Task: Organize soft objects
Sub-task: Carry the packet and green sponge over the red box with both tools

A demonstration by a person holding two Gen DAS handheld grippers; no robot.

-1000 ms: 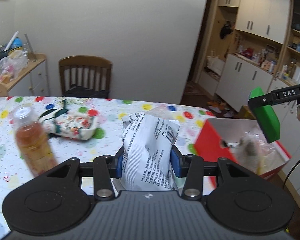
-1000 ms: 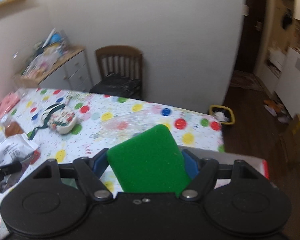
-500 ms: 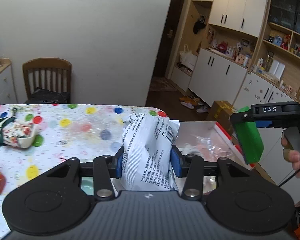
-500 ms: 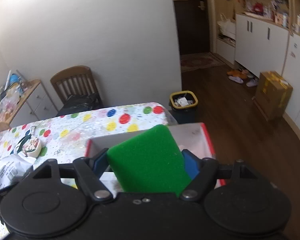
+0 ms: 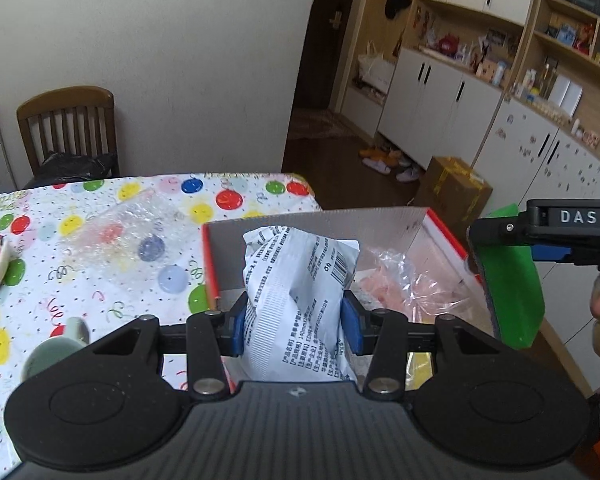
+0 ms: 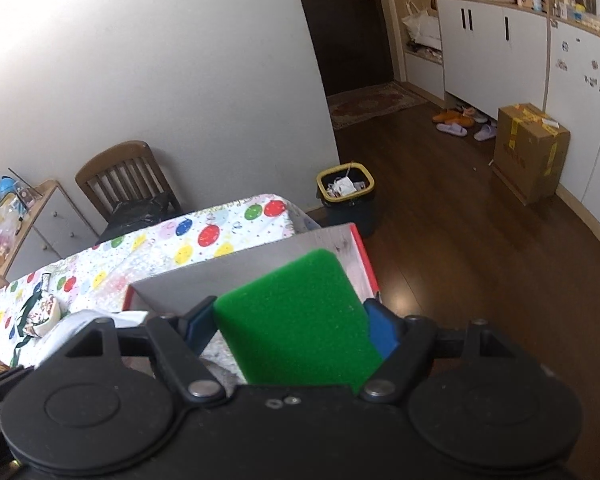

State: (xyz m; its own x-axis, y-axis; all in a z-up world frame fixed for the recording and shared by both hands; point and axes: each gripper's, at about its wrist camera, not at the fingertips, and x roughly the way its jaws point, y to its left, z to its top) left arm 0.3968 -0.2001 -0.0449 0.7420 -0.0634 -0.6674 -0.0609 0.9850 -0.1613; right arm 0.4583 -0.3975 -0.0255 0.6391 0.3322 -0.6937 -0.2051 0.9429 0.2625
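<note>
Left wrist view: left gripper (image 5: 294, 326), blue pads pinched partway in on a white printed packet (image 5: 298, 300), holding it above the red-edged box (image 5: 452, 240) at the end of the polka-dot table (image 5: 100, 240). Clear plastic wrap (image 5: 412, 280) lies inside the box. Right gripper (image 5: 512, 236) at far right, with a green sponge (image 5: 514, 292) (hanging downward).

Right wrist view: right gripper (image 6: 292, 330), jaws wide, clamped on the green sponge (image 6: 296, 320) over the box (image 6: 364, 256). Floor beyond: bin (image 6: 346, 188), cardboard carton (image 6: 530, 152).
</note>
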